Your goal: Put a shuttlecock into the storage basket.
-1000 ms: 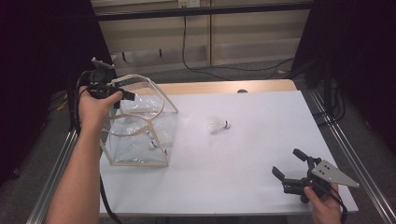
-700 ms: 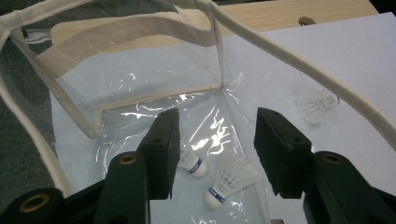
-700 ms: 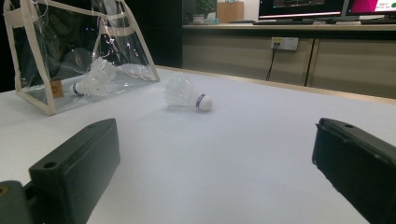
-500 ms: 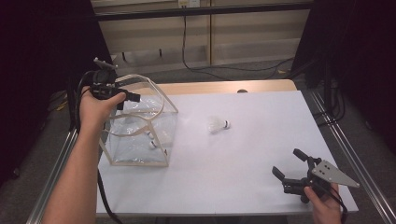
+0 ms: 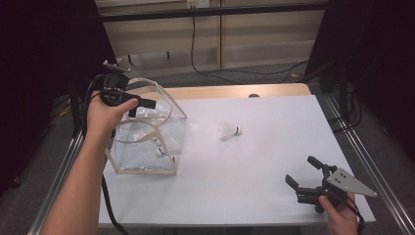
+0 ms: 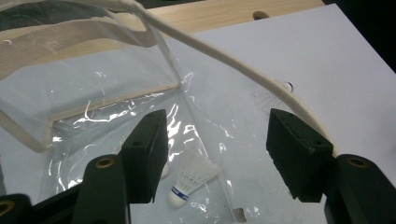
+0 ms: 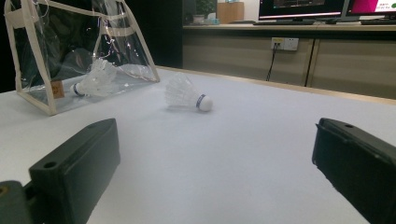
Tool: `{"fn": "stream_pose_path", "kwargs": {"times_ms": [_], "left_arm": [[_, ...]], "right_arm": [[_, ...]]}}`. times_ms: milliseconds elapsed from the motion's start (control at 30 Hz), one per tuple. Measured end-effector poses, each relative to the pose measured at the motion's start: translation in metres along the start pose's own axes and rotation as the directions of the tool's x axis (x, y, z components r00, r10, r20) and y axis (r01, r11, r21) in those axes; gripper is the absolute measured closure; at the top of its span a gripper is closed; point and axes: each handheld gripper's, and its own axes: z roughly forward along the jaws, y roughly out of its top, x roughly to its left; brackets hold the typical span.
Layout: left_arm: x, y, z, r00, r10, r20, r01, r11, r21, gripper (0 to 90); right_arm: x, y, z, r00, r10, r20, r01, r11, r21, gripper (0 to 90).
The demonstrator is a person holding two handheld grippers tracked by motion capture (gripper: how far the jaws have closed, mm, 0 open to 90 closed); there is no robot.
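**Camera arrangement: one fixed overhead view and two gripper-mounted views**

The high view looked forward and down from above the person's side, taking in the whole white table [image 5: 254,147] from afar. The left gripper view rode above the clear bag [image 6: 116,116], close, facing steeply down into it, toward 4 o'clock of the high view. The right gripper view sat low at the table's 5 o'clock corner, looking level toward 10 o'clock. The high view and the right gripper view shared the loose shuttlecock [image 7: 187,95] and the bag; all three shared the bagged shuttlecock [image 6: 191,179].
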Motion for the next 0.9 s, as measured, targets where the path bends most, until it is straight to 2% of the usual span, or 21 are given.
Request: {"fn": "stream_pose_path", "kwargs": {"times_ms": [267, 600, 767, 900], "left_arm": [[-0.007, -0.001, -0.002, 0.9992, 0.007, 0.04, -0.007, 1.0, -0.003, 33.5], [-0.017, -0.001, -0.004, 0.9961, 0.047, 0.074, -0.048, 0.9985, 0.024, 30.2], [-0.025, 0.0, -0.004, 0.9919, 0.073, 0.104, -0.076, 0.9968, 0.025, 27.9], [-0.03, 0.0, -0.003, 0.9896, 0.092, 0.11, -0.096, 0.9949, 0.031, 27.2]], "right_arm": [[0.0, 0.0, 0.0, 1.0, 0.001, 0.0, -0.001, 1.0, 0.001, 0.7], [0.001, 0.0, 0.0, 1.0, 0.001, 0.0, -0.001, 1.0, 0.003, 0.7], [0.001, 0.0, 0.0, 1.0, 0.002, -0.001, -0.002, 1.0, 0.005, 0.7], [0.001, 0.0, 0.0, 1.0, 0.002, -0.001, -0.002, 1.0, 0.003, 0.7]]}}
